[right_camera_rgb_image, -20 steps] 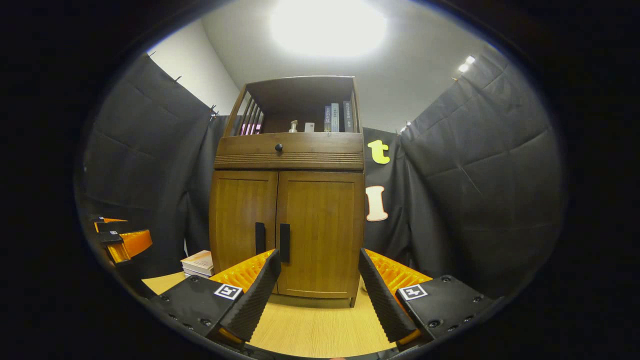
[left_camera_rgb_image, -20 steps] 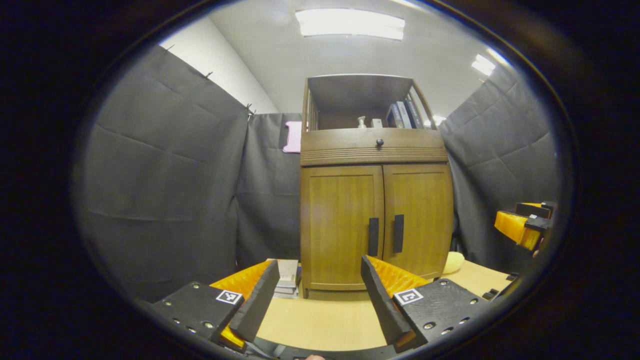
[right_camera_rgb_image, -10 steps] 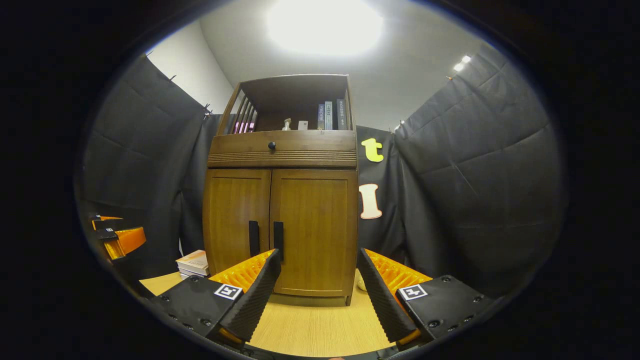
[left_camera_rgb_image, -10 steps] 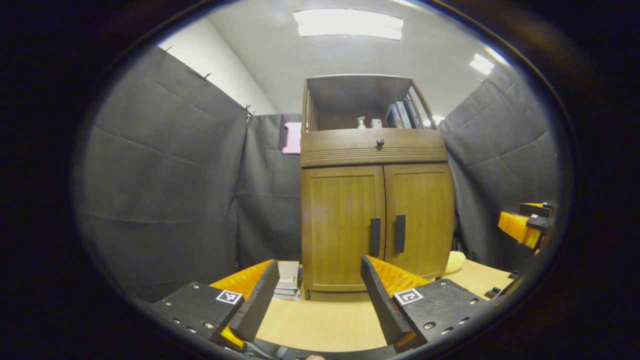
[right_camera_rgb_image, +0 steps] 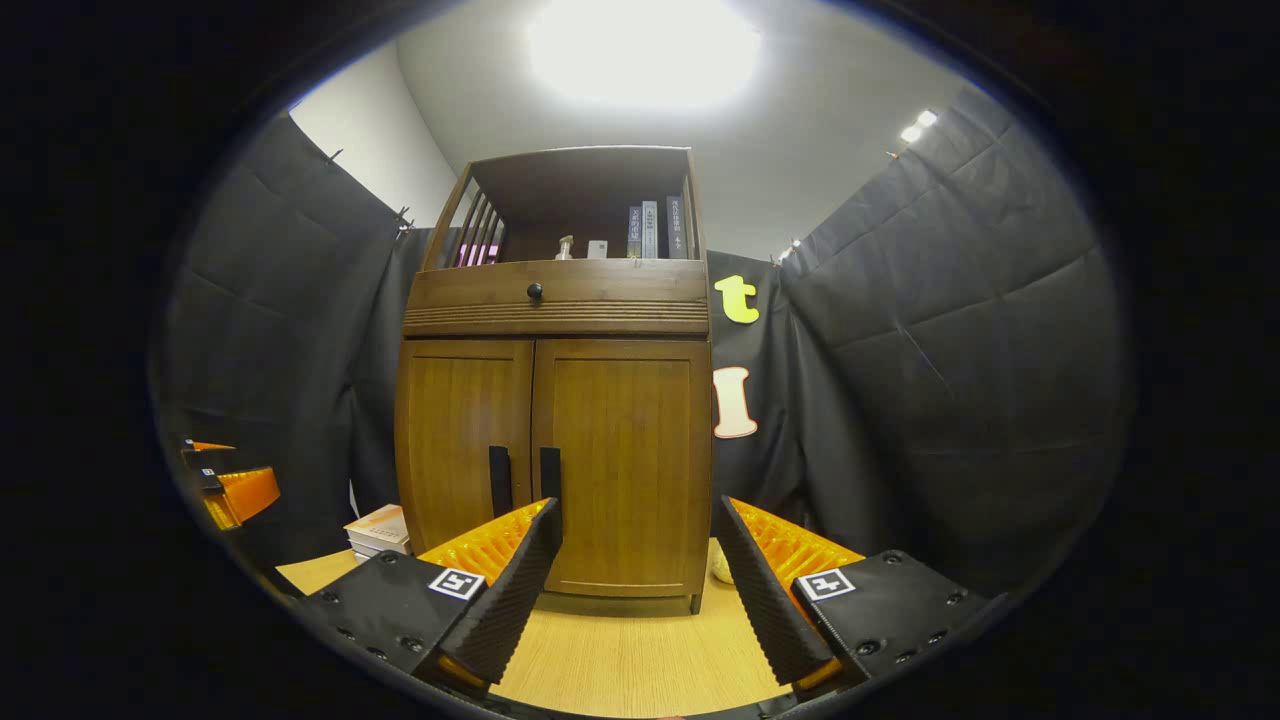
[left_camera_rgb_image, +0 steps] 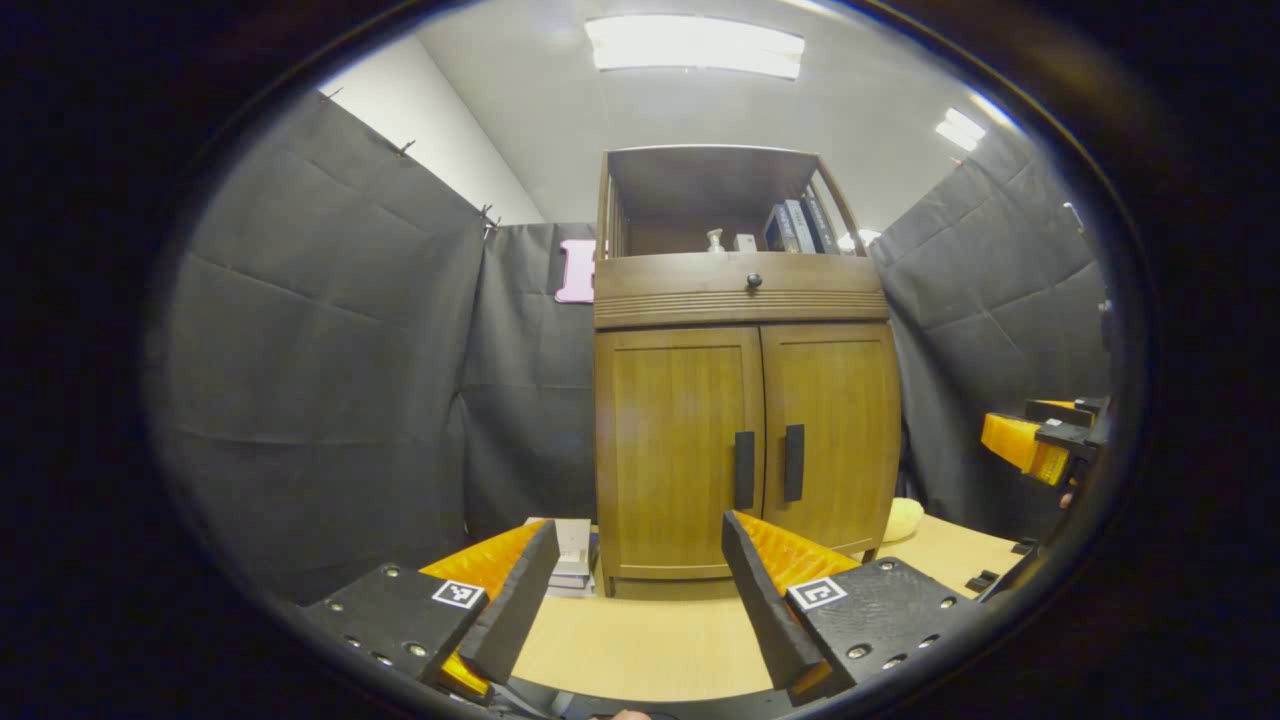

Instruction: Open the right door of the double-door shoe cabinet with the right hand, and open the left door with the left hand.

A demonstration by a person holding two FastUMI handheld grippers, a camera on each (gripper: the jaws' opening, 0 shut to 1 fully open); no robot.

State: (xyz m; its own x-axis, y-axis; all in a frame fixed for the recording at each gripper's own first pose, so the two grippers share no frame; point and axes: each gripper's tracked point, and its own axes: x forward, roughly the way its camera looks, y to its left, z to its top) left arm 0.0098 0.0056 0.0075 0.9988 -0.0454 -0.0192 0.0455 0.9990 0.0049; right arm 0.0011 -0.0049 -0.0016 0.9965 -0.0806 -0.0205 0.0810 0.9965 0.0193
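Black cloth walls close the booth around you, and a pale wooden bench (left_camera_rgb_image: 640,650) carries the shoe cabinet (left_camera_rgb_image: 740,300) at its far side. In the left gripper view, going from left to right, you see first a small stack of books (left_camera_rgb_image: 572,550) lying on the bench just beside the cabinet's left foot. Then comes your left tool (left_camera_rgb_image: 640,590), released, with its two fingers spread wide and nothing between them; it is well apart from the cabinet. Above it stands the left door (left_camera_rgb_image: 675,450), closed, with its dark upright handle (left_camera_rgb_image: 744,470) near the middle seam. Just beside it is the right door (left_camera_rgb_image: 835,430), also closed, with its own handle (left_camera_rgb_image: 793,462). A soft yellow thing (left_camera_rgb_image: 903,520) lies on the bench at the cabinet's right foot; you cannot tell what it is. At the far right edge your right tool (left_camera_rgb_image: 1040,445) is in the air.

In the right gripper view the same right tool (right_camera_rgb_image: 635,590) is released too, fingers wide apart and empty, short of the doors. Its left finger (right_camera_rgb_image: 500,600) overlaps the lower end of the right door's handle in the picture, but it does not touch it. Above the doors there is a drawer with a round knob (right_camera_rgb_image: 534,291), and the open shelf on top holds some upright books (right_camera_rgb_image: 655,230) and a small bottle (right_camera_rgb_image: 565,246).
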